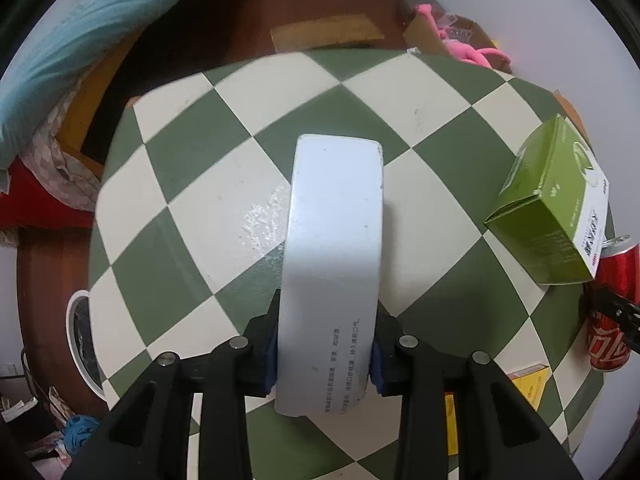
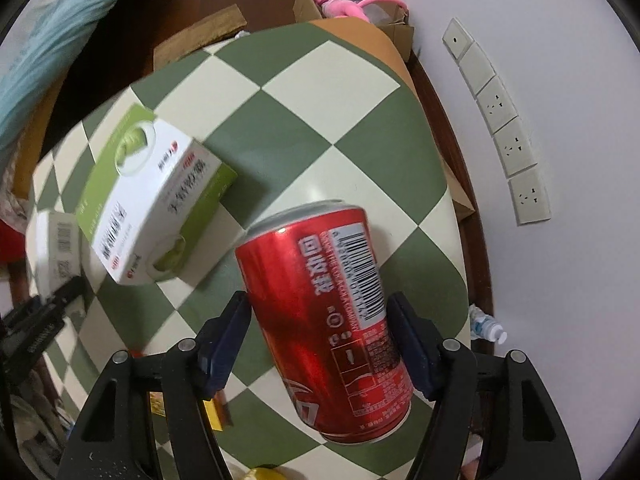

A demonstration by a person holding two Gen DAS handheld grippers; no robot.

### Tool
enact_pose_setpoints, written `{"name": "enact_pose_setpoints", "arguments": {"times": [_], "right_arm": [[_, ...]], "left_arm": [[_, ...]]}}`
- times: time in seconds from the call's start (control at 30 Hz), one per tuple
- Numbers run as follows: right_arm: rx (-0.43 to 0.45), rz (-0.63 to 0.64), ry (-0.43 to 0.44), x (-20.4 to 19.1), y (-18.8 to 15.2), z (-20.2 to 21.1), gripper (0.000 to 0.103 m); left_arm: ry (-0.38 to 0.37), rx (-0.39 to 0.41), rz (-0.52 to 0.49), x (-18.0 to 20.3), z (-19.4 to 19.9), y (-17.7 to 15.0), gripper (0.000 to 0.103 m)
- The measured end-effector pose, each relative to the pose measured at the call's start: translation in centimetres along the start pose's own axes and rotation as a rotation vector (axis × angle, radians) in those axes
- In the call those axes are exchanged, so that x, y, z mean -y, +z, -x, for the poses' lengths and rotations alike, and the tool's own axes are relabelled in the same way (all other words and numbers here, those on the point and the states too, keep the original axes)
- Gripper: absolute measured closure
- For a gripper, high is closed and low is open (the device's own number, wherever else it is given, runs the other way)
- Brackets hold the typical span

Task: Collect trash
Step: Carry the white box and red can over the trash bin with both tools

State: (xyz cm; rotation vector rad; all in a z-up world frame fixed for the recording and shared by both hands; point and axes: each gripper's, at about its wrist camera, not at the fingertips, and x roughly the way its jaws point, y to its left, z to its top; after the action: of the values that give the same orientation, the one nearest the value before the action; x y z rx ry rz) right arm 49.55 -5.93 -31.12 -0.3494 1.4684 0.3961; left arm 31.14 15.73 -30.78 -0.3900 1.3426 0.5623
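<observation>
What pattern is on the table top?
A green and cream checkerboard covers the table top, seen best in the left wrist view.

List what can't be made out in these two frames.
- Left wrist: red can cut by frame edge and right claw.
- Left wrist: yellow box mostly behind left claw.
- Right wrist: white box print blurred.
- Right wrist: water bottle mostly behind table.

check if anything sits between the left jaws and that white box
Nothing does: the left gripper is shut on the white box, pads against both its sides, held above the checkered table.
</observation>
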Motion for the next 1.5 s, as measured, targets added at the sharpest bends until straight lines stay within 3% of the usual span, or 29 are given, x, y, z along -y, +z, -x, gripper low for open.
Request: {"name": "enact_pose_setpoints", "arguments": {"times": [0.13, 0.4, 0.77, 0.93, 1.2, 1.5], "right_arm": [[0.008, 0.021, -0.023, -0.2, -0.3, -0.1, 0.035], [0.106, -0.036, 0.036, -0.3, -2.8, 3.5, 0.036], [0.262, -0.053, 0.158, -4.1, -8.0, 10.8, 0.036], [0.328, -0.008, 0.212, -8.5, -10.1, 14.4, 0.036], [0.378, 0.116, 0.329, -18.7, -13.7, 18.3, 0.036], [0.321, 0.269, 0.433, -32.9, -17.6, 17.8, 0.037]], "left_arm": [[0.000, 0.045, 0.007, 0.1, 1.0, 0.1, 0.072], [0.015, 0.161, 0.008, -0.9, 5.7, -2.5, 0.072], [0.017, 0.335, 0.070, -7.0, 14.7, -6.5, 0.072], [0.024, 0.418, 0.109, -11.1, 18.7, -8.7, 0.072], [0.056, 0.492, 0.203, -20.1, 22.6, -12.8, 0.072], [0.095, 0.444, 0.337, -32.0, 20.1, -16.3, 0.072]]}}
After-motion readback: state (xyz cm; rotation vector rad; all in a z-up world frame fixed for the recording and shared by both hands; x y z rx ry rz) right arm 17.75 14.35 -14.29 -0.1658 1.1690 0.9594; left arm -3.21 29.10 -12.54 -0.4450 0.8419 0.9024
